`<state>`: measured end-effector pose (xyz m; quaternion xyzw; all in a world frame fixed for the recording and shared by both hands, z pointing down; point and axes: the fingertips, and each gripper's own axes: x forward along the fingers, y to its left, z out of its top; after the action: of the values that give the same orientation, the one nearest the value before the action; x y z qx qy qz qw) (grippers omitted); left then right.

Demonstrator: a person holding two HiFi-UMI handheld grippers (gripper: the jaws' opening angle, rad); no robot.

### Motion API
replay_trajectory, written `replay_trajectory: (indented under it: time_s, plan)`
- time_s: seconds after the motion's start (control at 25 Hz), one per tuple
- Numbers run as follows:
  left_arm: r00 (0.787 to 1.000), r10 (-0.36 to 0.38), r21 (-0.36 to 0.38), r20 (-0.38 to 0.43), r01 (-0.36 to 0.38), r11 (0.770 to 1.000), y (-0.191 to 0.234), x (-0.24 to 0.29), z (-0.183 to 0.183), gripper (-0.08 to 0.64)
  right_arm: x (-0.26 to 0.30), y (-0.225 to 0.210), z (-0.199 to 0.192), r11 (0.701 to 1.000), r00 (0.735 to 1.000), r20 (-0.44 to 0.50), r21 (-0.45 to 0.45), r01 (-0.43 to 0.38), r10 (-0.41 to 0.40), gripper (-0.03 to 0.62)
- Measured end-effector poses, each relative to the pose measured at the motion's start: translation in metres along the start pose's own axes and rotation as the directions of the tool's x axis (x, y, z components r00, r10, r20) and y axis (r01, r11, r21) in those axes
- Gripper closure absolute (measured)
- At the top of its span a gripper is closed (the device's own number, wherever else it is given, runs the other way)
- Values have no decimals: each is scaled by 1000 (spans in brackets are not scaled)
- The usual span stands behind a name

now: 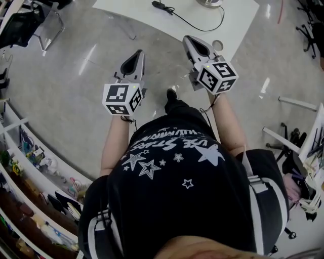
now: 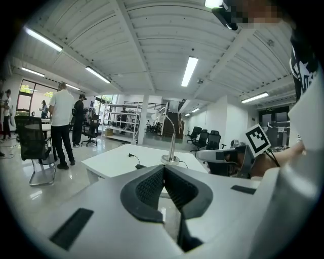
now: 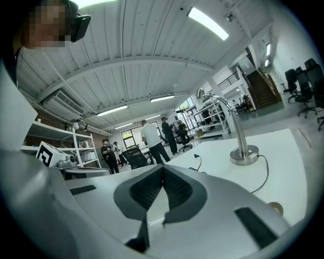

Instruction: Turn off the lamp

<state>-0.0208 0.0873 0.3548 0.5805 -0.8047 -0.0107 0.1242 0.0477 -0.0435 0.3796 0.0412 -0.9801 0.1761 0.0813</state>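
Observation:
A silver gooseneck lamp (image 3: 238,132) stands on a white table (image 1: 230,28); only its round base (image 1: 209,2) shows at the top edge of the head view. A black cable (image 1: 195,23) runs from the base across the table to a plug-like block (image 1: 159,5). In the left gripper view the lamp (image 2: 171,147) is far ahead, just above the jaws. My left gripper (image 1: 137,53) hangs over the floor short of the table, shut and empty. My right gripper (image 1: 189,40) reaches the table's near edge, also shut with nothing in it. Both are held about level.
A round hole (image 1: 217,45) sits in the table near the right gripper. Shelves with small items (image 1: 35,157) line the left. Chairs (image 2: 38,146) and standing people (image 2: 62,124) are off to the left, more office chairs (image 2: 205,137) behind the table.

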Motion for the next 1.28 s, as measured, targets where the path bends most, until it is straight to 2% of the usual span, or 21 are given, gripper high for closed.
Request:
replay_trajectory:
  time_s: [0.4, 0.72, 1.12, 1.28]
  plan:
    - [1000, 4, 22, -4, -4, 1000, 2, 57, 15, 549, 33, -45, 13, 999, 999, -24, 26, -24, 24, 588]
    - [1000, 2, 32, -16, -1, 999, 10, 80, 18, 549, 51, -62, 20, 999, 999, -27, 29, -31, 32, 588]
    - [998, -58, 61, -13, 59, 996, 30, 119, 31, 549, 80, -79, 29, 999, 1000, -11, 35, -3, 4, 588]
    - [994, -105, 65, -26, 107, 992, 44, 144, 28, 549, 99, -95, 28, 999, 999, -10, 38, 39, -39, 588]
